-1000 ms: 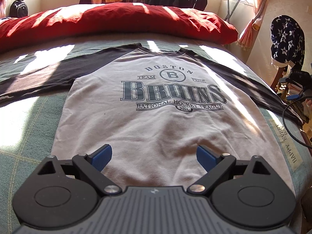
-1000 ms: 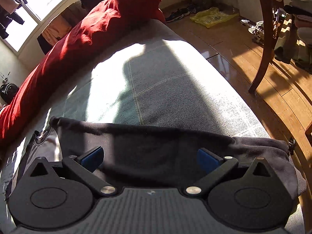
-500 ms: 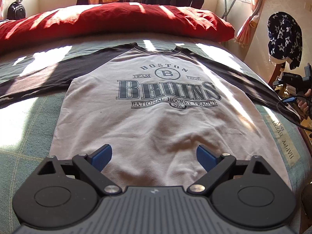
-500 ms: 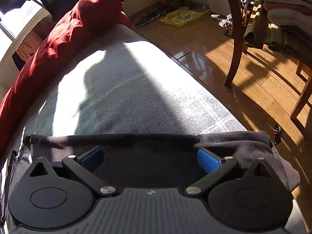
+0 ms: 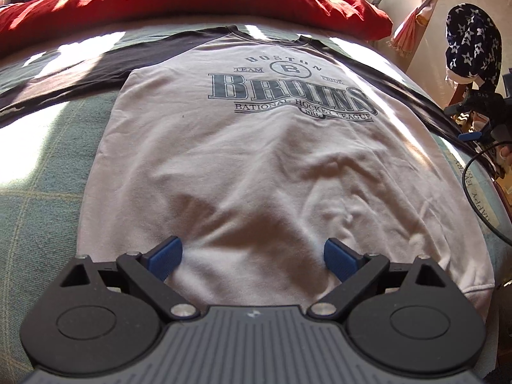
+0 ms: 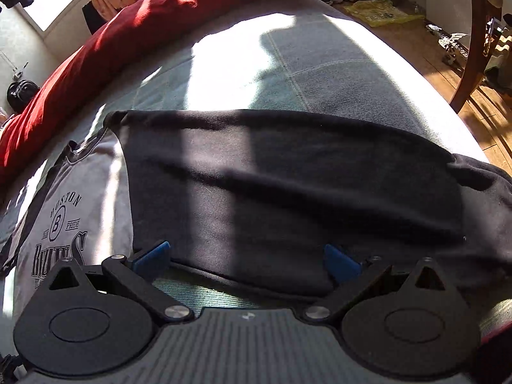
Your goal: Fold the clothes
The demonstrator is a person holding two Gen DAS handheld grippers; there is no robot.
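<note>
Sunlight stripes the bed (image 5: 41, 172), its checked green cover running up to a red duvet (image 5: 192, 3) at the far end. Your shirt (image 5: 256, 160) lies flat, print side up, the collar far from you and the hem near. Your left gripper (image 5: 252, 256) hangs low over that hem, blue fingers (image 5: 166, 254) spread wide, the pale cloth showing between them, nothing pinched. Whether the tips touch the fabric, you cannot tell from here. Over on the right, your right gripper (image 6: 246, 256) sits at the near edge of the dark sleeve (image 6: 288, 192), which stretches out toward the right side of the bed. Its fingers (image 6: 339, 262) are spread too, the sleeve's edge lying between them, ungripped. A chair (image 6: 473, 38) stands on the wooden floor (image 6: 425, 48) beyond.
</note>
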